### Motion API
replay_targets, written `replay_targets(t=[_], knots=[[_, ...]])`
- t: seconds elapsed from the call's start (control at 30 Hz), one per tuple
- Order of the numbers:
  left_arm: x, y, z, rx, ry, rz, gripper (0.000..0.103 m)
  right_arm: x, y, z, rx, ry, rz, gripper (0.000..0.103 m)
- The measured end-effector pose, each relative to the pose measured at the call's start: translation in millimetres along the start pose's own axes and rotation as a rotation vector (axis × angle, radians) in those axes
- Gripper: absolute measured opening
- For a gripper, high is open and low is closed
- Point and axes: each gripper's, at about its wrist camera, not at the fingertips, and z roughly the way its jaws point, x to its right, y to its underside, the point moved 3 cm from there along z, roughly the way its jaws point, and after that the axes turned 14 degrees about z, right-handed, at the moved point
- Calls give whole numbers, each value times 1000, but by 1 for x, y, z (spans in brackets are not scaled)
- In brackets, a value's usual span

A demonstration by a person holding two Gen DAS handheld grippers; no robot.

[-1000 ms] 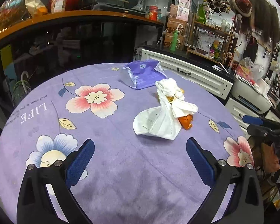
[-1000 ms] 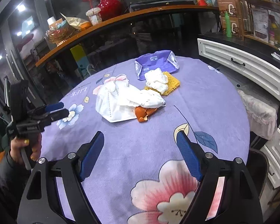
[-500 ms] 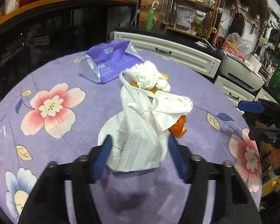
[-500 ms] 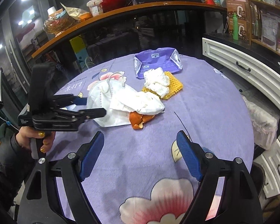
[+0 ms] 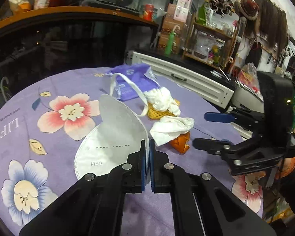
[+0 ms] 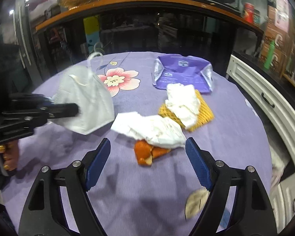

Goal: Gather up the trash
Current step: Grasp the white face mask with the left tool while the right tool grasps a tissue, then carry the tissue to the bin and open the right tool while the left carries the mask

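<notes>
My left gripper (image 5: 147, 147) is shut on a white N95 face mask (image 5: 116, 131) and holds it lifted off the purple flowered tablecloth (image 5: 64, 177); it also shows in the right wrist view (image 6: 88, 102). My right gripper (image 6: 147, 153) is open and empty, its jaws either side of a crumpled white tissue (image 6: 153, 127) lying on orange peel (image 6: 145, 153). Beyond are another white tissue wad (image 6: 182, 100) on a yellow foam net (image 6: 202, 114) and a purple wrapper (image 6: 182, 72).
The round table's far edge meets a dark glass counter (image 6: 147, 29) with an orange top. A white drawer cabinet (image 6: 269, 102) stands at the right. Cluttered shelves (image 5: 206, 35) stand behind the table.
My left gripper closed on the mask and lifted it away from the tissue pile. My right gripper moved in closer to the tissue and orange peel, still open.
</notes>
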Motion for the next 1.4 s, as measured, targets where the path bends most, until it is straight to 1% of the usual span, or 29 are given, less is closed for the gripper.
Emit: replay_targets(t=[0.13, 0.2, 0.3, 0.37, 0.47, 0.53, 0.57, 0.6, 0.7, 0.87, 1.0, 1.13, 1.33, 1.4], knots=[[-4, 1, -8, 19, -14, -27, 4, -7, -8, 23, -30, 31, -41, 74], [-6, 3, -9, 24, -15, -42, 4, -7, -10, 36, -52, 55, -49, 72], [-8, 5, -9, 29, -18, -55, 4, -5, -12, 46, -70, 57, -29, 71], [-8, 6, -9, 32, -20, -56, 4, -3, -13, 49, -65, 60, -20, 70], [-9, 6, -7, 34, -14, -55, 4, -5, -15, 52, -66, 54, -21, 59], [-9, 7, -6, 32, -13, -60, 4, -7, -14, 57, -81, 62, -33, 41], [-9, 8, -6, 33, -13, -64, 4, -7, -13, 59, -87, 67, -36, 29], [-10, 8, -6, 33, -13, -67, 4, -7, -13, 61, -90, 69, -36, 23], [-10, 9, -6, 32, -21, -66, 4, -8, -15, 57, -68, 51, -21, 15], [-10, 7, -15, 49, -33, -71, 4, -9, -20, 33, -8, 8, 18, 14], [-3, 3, -26, 69, -47, -62, 4, -10, -19, 3, 39, -26, 38, 14], [20, -1, -40, 95, -62, -37, 4, -7, -6, -35, 79, -50, 68, 14], [58, -4, -52, 131, -53, -41, 4, 6, 24, -86, 124, -22, 89, 14], [75, -4, -54, 146, -34, -43, 4, 17, 37, -104, 137, -12, 112, 14]])
